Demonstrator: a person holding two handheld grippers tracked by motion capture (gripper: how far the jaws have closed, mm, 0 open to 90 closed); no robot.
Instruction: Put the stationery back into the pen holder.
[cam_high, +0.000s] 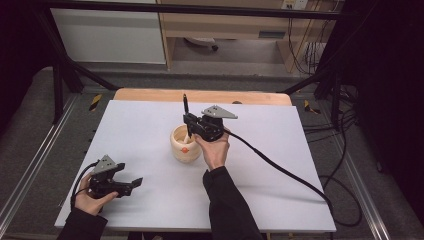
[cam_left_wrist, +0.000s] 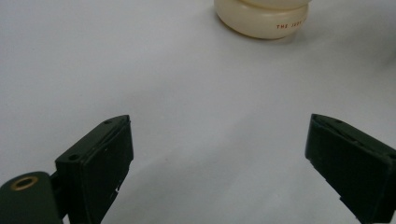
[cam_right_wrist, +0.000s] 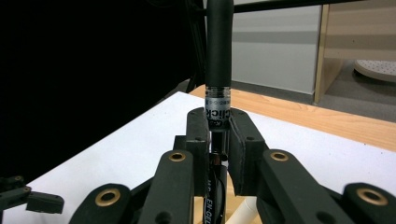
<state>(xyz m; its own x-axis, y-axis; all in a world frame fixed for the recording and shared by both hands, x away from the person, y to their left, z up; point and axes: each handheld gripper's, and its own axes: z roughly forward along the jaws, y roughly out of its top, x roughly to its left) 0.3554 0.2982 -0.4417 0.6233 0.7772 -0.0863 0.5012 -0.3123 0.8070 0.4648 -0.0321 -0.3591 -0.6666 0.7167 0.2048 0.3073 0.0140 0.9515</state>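
Note:
A cream round cup (cam_high: 185, 145) stands near the middle of the white table; its base (cam_left_wrist: 264, 18) shows at the top of the left gripper view. My right gripper (cam_high: 192, 122) hovers over the cup, shut on a black pen (cam_high: 185, 106) held upright, its upper end pointing up. In the right gripper view the pen (cam_right_wrist: 218, 70) is clamped between both pads, and a white stick (cam_right_wrist: 243, 212) shows below in the cup. My left gripper (cam_high: 131, 186) rests at the front left of the table, open and empty, jaws wide apart (cam_left_wrist: 219, 163).
The white table top (cam_high: 280, 150) has a wooden strip (cam_high: 200, 95) along its far edge. A black cable (cam_high: 280, 170) trails from the right gripper to the right. A dark metal frame and floor cables surround the table.

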